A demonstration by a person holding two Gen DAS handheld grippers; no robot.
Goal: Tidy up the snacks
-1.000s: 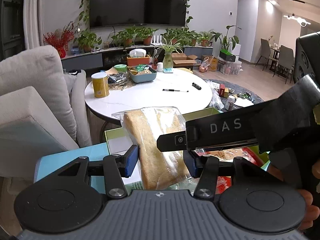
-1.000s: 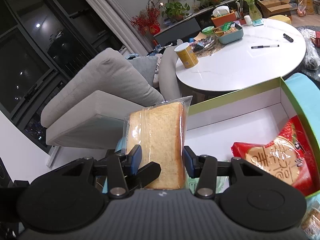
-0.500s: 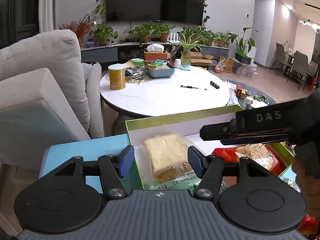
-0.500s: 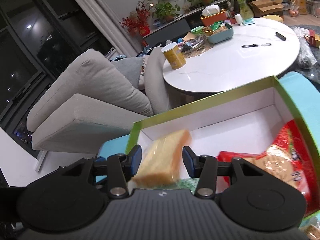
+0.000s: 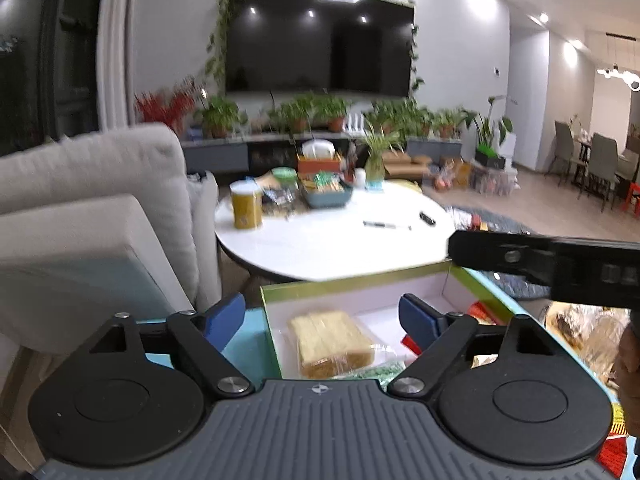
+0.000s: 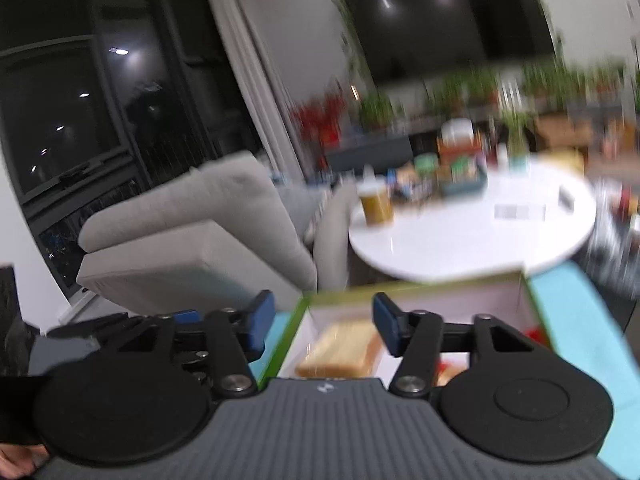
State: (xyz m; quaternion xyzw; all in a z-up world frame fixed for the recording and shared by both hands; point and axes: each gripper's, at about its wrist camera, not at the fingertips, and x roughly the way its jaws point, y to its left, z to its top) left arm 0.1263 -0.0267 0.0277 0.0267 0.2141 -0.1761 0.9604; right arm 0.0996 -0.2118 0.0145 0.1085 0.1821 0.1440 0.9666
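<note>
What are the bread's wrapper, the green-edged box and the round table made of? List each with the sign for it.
Bread wrapper: thin clear plastic film, judging by glossy crinkles around the slices.
Green-edged box: probably cardboard with a matte white lining; thin, straight, folded walls.
Round table: smooth, glossy white top reflecting ceiling lights; stone or lacquer, cannot tell.

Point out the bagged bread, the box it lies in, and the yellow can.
bagged bread [image 5: 330, 338], left wrist view, top face of the loaf.
box [image 5: 352, 280], left wrist view, green far rim.
yellow can [image 5: 247, 208], left wrist view, side wall.
</note>
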